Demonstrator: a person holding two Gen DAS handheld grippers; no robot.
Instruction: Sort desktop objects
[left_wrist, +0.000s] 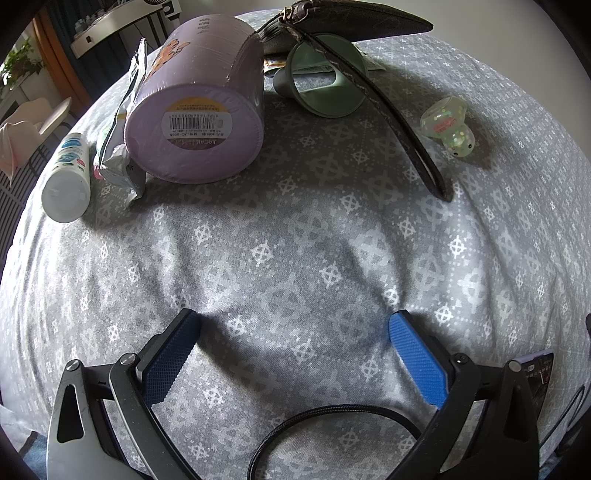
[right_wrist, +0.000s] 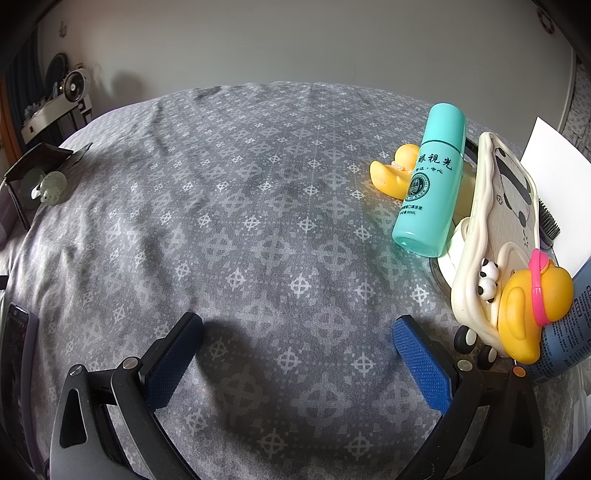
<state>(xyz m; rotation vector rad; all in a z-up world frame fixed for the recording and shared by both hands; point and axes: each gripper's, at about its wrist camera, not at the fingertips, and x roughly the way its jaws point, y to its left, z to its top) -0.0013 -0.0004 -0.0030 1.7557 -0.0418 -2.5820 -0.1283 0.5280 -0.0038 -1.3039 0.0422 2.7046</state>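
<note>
Daylight appears to enter from the upper left, where a bright window area blows out in the left wrist view. Objects cast soft shadows toward the lower right on the grey patterned cloth (left_wrist: 295, 229). Both gripper shadows darken the cloth in front of the fingers. Fisheye curvature bends the cloth edges, and black vignetting fills the corners. The purple cup's (left_wrist: 195, 103) plastic wrap shows mild glare. Focus is sharp centrally, softer at the rims.

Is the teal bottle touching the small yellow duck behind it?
Cannot tell. In the right wrist view the teal bottle overlaps the small yellow duck, hiding any contact or gap.
</note>
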